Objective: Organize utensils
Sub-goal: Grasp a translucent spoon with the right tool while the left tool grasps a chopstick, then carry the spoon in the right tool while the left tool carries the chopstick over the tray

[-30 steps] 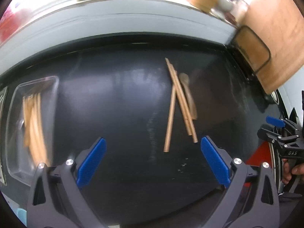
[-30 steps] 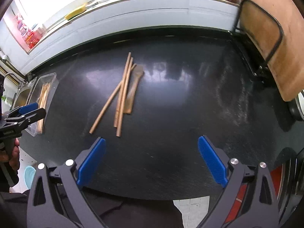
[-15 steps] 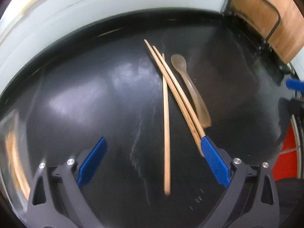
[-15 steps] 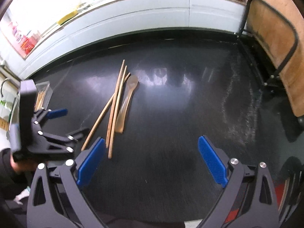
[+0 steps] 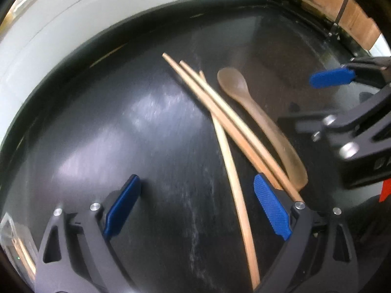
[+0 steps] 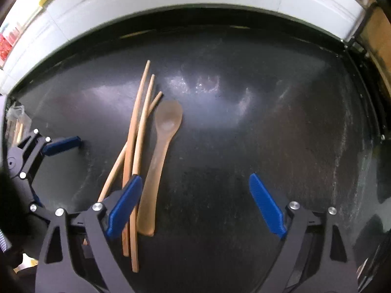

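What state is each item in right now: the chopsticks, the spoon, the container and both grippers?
Chopsticks: three, loose on the black counter, crossing, none gripped.
Wooden spoon: lying flat beside the chopsticks, bowl up, untouched.
Left gripper: jaws wide but closing, one chopstick lying between them, pads not on it.
Right gripper: jaws wide but closing, spoon handle just inside its left finger, not gripped.
Clear container: at the counter's edge, mostly hidden; contents unclear.

A glossy black countertop [image 6: 256, 127], streaked with pale scuffs, carries three slender light wooden chopsticks [image 6: 133, 131] lying crossed in a loose bundle, just inside the right claw's left finger. A translucent brownish plastic spoon [image 6: 161, 151] lies alongside them, touching, bowl pointing away from the claw, handle toward it.
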A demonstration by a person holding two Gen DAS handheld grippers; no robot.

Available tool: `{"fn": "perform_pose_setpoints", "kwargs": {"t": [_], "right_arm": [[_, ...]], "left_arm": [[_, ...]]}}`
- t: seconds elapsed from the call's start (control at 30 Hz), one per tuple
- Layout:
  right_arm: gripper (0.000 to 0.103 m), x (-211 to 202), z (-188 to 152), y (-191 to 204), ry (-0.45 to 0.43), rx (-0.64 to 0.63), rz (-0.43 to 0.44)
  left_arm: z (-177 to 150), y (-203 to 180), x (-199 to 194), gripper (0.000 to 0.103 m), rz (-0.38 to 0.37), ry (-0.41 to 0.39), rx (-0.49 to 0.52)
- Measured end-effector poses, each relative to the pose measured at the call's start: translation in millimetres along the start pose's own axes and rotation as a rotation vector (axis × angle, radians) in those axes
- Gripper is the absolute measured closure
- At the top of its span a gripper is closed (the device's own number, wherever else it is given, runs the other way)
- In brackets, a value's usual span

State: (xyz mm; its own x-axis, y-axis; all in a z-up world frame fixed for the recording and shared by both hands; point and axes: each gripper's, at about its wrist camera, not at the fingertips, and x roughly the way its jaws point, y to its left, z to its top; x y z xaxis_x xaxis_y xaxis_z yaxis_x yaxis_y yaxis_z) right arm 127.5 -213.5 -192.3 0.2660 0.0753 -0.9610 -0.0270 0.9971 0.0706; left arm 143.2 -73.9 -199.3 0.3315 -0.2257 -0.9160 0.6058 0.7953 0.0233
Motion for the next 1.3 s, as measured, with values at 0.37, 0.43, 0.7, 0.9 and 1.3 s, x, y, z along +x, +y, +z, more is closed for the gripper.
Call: {"fn": "perform_pose_setpoints", "kwargs": {"t": [0.37,0.43,0.7,0.9,1.3], "right_arm": [[0.031,20,12,8,0.051,-0.048,0.033],[0.036,21,14,13,0.048,-0.072,0.014],[0.091,14,8,9,0.038,-0.083,0.028],[0.093,5,4,-4,0.023,-0.023,0.048],[0.093,-58,-20,-24,-0.110,0.031,0.108]], "left_arm": [[12,-2,-2,0.054,-0.008,-0.059,0.039],[14,-1,-2,0.067,-0.003,-0.070,0.030],[21,-4,0,0.097,-0.022,-0.065,0.041],[21,9,-12,0.098,-0.034,-0.031,-0.099],[19,-4,-97,0.098,0.028,-0.181,-0.219]]}}
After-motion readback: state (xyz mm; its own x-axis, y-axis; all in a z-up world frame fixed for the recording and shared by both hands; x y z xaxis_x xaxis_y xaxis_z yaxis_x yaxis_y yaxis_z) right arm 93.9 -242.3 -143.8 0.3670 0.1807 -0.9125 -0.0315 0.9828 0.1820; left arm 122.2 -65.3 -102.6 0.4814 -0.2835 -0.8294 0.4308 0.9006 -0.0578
